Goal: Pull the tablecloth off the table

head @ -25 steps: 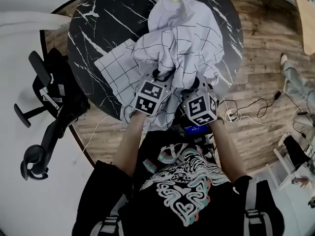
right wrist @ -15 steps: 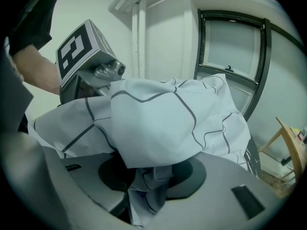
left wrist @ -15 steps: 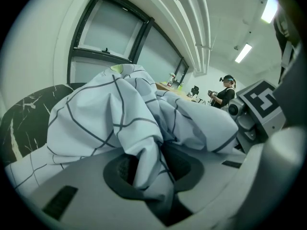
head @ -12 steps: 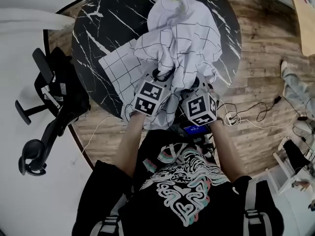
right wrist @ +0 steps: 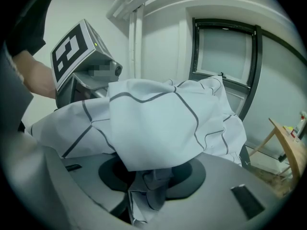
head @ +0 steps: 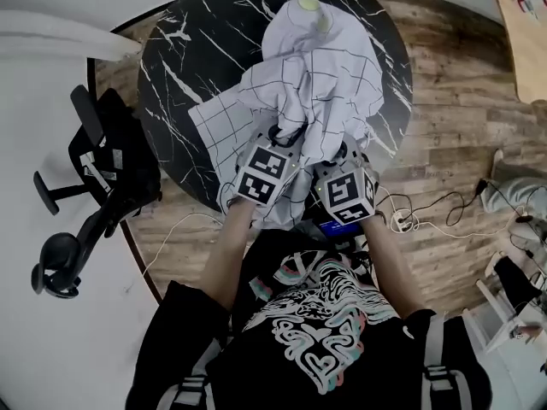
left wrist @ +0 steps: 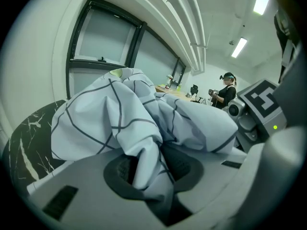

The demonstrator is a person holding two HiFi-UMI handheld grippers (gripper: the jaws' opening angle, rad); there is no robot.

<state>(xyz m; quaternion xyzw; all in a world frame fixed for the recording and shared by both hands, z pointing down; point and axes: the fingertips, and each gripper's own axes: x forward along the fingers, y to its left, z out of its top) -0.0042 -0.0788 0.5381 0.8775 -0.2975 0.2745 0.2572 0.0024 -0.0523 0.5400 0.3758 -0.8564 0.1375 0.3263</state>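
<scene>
Tablecloth (head: 316, 84), one; left gripper (left wrist: 151, 166), right gripper (right wrist: 151, 176)

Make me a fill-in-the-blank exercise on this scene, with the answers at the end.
The left claw and the right claw are each shut on the ____.
The table is black, white-veined and ____ in shape.
The chair stands on the person's ____ side.
Missing words: tablecloth; round; left.
</scene>
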